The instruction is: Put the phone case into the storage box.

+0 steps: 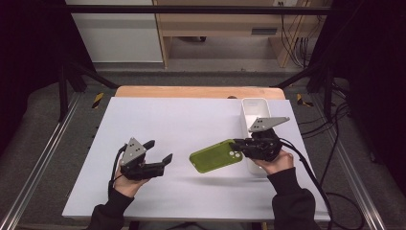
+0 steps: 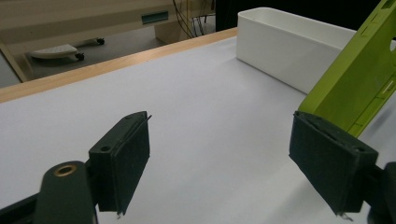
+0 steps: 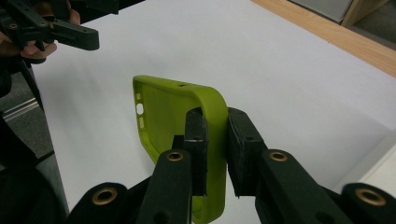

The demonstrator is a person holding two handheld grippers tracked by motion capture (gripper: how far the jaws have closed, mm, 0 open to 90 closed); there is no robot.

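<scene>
Over on the left of the bench point(image 1: 191, 115), the left hand-held gripper point(image 1: 159, 152) sits low above the white sheet with its jaws spread wide and nothing between them (the green edge looming in its own view is just beside one pad, not touching that I can see). Moving to the middle, the green phone case point(image 1: 216, 155) hangs tilted above the surface, pinched by one corner wall. At the right, the right hand-held gripper point(image 1: 239, 144) is clamped hard on that wall, one pad inside, one outside. Just behind it stands the white bin point(image 1: 253, 103). To carry this well, I'd keep the pinch firm and the case level, since a corner grip on soft rubber may twist. The bin's inside is hidden by the hand, and the case's far edge is cut off.
</scene>
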